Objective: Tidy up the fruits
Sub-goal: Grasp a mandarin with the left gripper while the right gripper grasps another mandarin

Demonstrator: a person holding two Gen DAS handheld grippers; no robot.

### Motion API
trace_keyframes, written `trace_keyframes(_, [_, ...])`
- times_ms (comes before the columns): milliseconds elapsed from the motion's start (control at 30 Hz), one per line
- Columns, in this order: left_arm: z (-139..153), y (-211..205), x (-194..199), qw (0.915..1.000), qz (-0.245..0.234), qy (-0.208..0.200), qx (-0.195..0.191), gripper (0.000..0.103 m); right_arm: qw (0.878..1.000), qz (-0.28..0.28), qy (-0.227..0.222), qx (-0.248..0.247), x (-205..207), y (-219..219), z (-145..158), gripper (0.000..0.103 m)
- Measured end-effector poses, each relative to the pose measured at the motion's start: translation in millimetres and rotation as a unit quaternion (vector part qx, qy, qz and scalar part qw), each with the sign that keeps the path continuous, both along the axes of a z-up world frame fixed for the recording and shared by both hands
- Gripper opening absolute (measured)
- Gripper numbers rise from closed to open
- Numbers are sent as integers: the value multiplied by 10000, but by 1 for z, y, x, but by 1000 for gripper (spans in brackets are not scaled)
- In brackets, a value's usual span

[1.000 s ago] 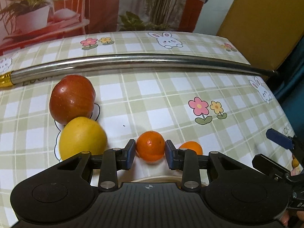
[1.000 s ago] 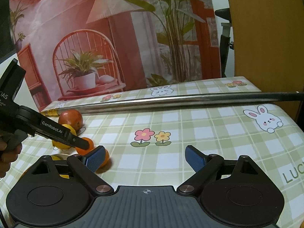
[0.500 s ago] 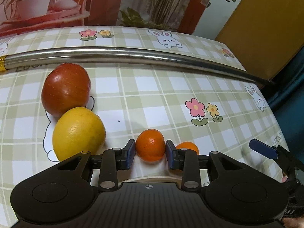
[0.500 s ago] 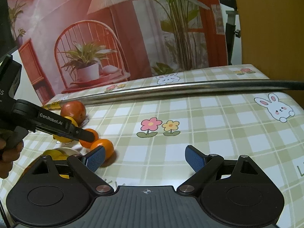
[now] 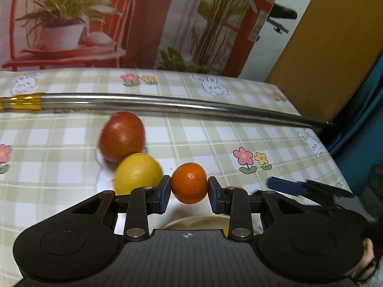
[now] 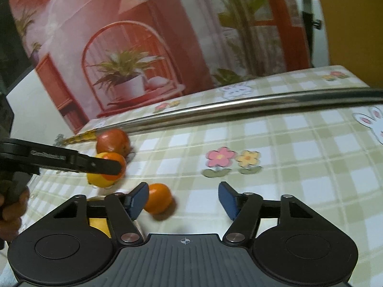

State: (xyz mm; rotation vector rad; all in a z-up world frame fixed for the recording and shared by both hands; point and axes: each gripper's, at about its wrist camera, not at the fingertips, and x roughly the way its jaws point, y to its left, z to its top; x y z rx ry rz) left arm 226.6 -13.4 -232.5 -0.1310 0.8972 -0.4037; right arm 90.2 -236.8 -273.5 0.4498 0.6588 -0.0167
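My left gripper (image 5: 189,191) is shut on a small orange mandarin (image 5: 189,183) and holds it above the table, over the rim of a pale plate (image 5: 191,222). A red apple (image 5: 122,136) and a yellow fruit (image 5: 137,173) lie on the checked tablecloth to its left. My right gripper (image 6: 183,199) is open and empty; a second mandarin (image 6: 158,201) lies on the cloth just beside its left finger. In the right wrist view the left gripper (image 6: 105,167) shows with its mandarin in front of the yellow fruit (image 6: 100,179) and the apple (image 6: 112,141).
A long shiny metal rod (image 5: 167,105) with a gold end lies across the table behind the fruit; it also shows in the right wrist view (image 6: 239,114). A yellow fruit (image 6: 99,224) lies behind my right gripper's left arm. The table's right edge (image 5: 335,153) is close.
My left gripper has lifted the mandarin off the cloth and swung left; the view is blurred. My right gripper has moved closer to the second mandarin.
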Motion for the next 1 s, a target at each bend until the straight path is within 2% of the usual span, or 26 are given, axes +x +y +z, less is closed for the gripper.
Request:
trace_keyframes(267, [11,34,-42,9997,95,-209,-63,35,9987,448,247,54,35,21,-11,50])
trace_keyframes(400, [11,45,-58,9995,124,-269,-79,35,9980,394,444,213,44,23,-19,43])
trace_keyframes(533, [9,52,-68,9992,181,-274,-218,35,9980,291,433,353,45,22,-21,38])
trace_keyframes(1000, [3,57,-95,9988,174,-324,-310,35,9983,138,558,29,47,33,-15,36])
